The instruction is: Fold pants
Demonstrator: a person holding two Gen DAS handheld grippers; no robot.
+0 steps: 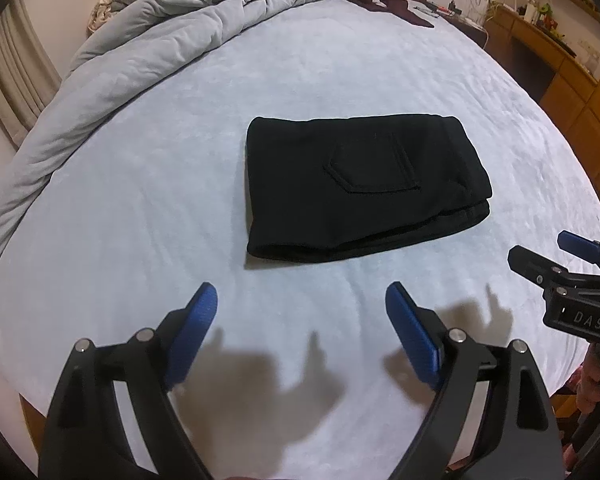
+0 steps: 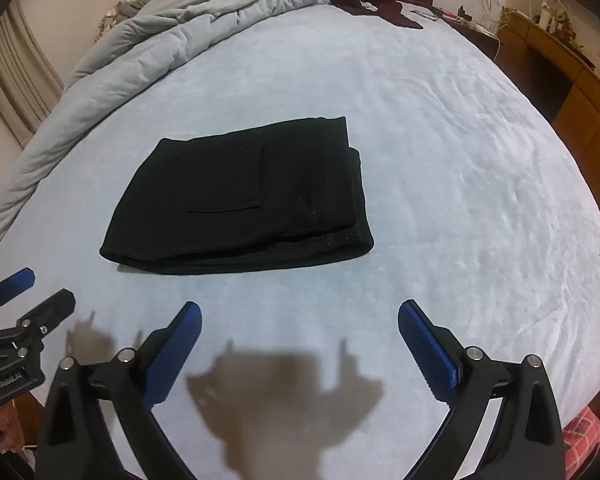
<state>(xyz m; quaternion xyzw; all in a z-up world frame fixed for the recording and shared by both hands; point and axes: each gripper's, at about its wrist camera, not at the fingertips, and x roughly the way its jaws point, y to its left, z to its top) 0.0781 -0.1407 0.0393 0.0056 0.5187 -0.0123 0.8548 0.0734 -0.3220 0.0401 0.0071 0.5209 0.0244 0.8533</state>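
**Pants folded, both grippers released**

Pants (image 1: 360, 192), black, lie as a compact layered rectangle on the pale bed sheet (image 1: 340, 72), back pocket uppermost. Left gripper (image 1: 302, 300) and right gripper (image 2: 300, 316) hang above bare sheet on the near side of the pants, apart from the cloth, fingers spread wide and grasping nothing. Folding appears complete. Next move, if any, probably calls only for drawing away, or squaring the offset layers at the pants' right edge.

Both claws (image 1: 300, 300) (image 2: 300, 316) wide apart, empty
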